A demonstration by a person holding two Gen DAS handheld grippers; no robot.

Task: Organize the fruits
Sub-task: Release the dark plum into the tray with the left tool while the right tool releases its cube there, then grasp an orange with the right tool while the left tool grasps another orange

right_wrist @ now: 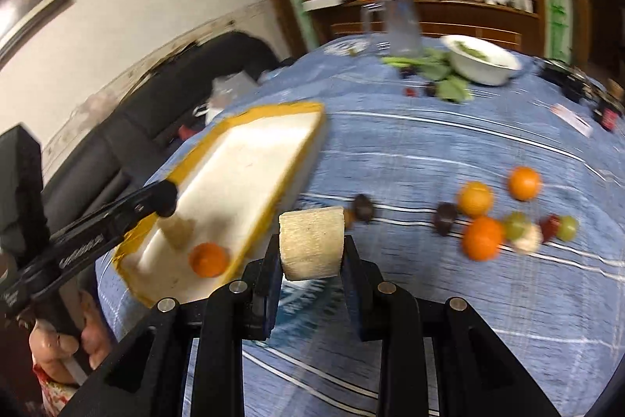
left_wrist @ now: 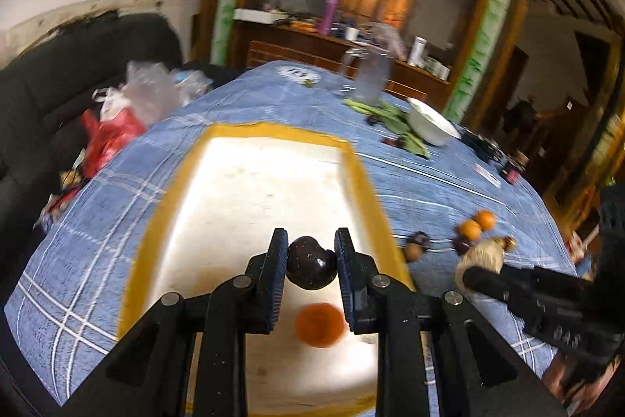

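My left gripper [left_wrist: 310, 253] is shut on a dark plum [left_wrist: 310, 266] and holds it over the white foam tray [left_wrist: 254, 182] with a yellow rim. An orange [left_wrist: 319, 325] lies in the tray below it; it also shows in the right wrist view [right_wrist: 209, 259]. My right gripper [right_wrist: 312, 245] is shut on a pale cream cylinder-shaped piece [right_wrist: 311, 241], just right of the tray [right_wrist: 250, 167]. Loose fruit lies on the blue cloth to the right: oranges [right_wrist: 482, 237], dark plums [right_wrist: 445, 217] and green grapes [right_wrist: 566, 227].
A white bowl [right_wrist: 482, 59] with greens, leaves [right_wrist: 441, 73] and a clear jug [right_wrist: 402, 22] stand at the table's far end. Plastic bags [left_wrist: 129, 104] lie on a dark sofa to the left. Small dark items [right_wrist: 578, 88] sit at the far right edge.
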